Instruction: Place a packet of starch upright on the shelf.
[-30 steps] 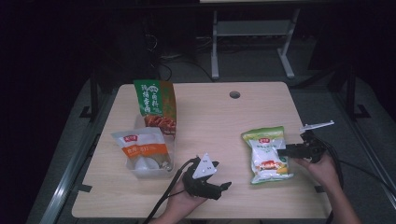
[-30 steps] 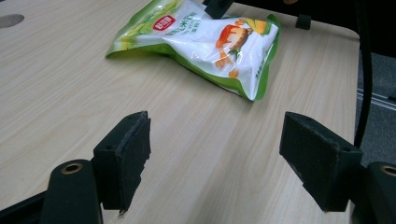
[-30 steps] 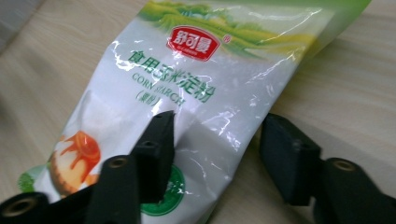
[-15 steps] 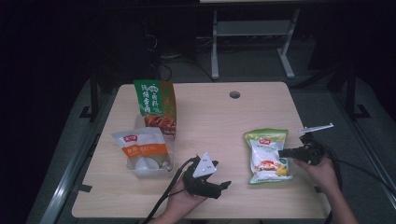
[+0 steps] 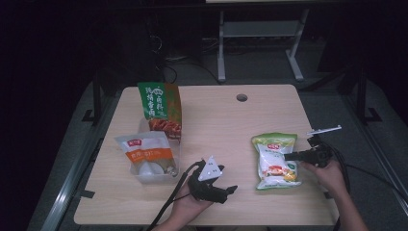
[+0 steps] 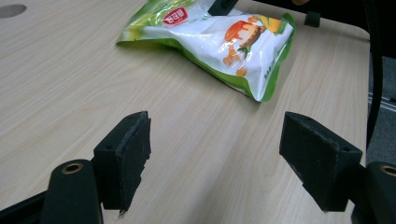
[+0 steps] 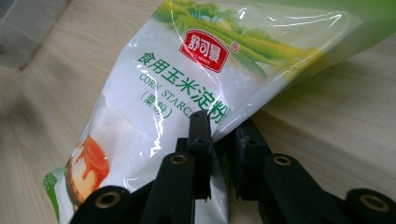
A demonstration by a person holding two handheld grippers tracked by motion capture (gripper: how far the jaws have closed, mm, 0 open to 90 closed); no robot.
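A green and white bag of corn starch [image 5: 275, 161] lies flat on the right part of the wooden table [image 5: 216, 120]. My right gripper [image 5: 287, 156] reaches in from the bag's right side. In the right gripper view the bag [image 7: 187, 93] has its edge pinched between the jaws of that gripper [image 7: 218, 126], which have just been closing. My left gripper [image 5: 230, 193] rests near the front edge and points right toward the bag. It stands open [image 6: 215, 158] with only bare table between its pads, and the bag [image 6: 219, 42] lies well beyond them.
A clear plastic bin [image 5: 174, 159] at the left holds an orange and white bag [image 5: 146, 149] and an upright green and red bag [image 5: 161, 108]. A round cable hole [image 5: 242, 97] sits near the far edge. The table's right edge is close to my right hand.
The right gripper's jaws have closed onto the right edge of the corn starch bag. The left hand and its gripper have stayed where they were.
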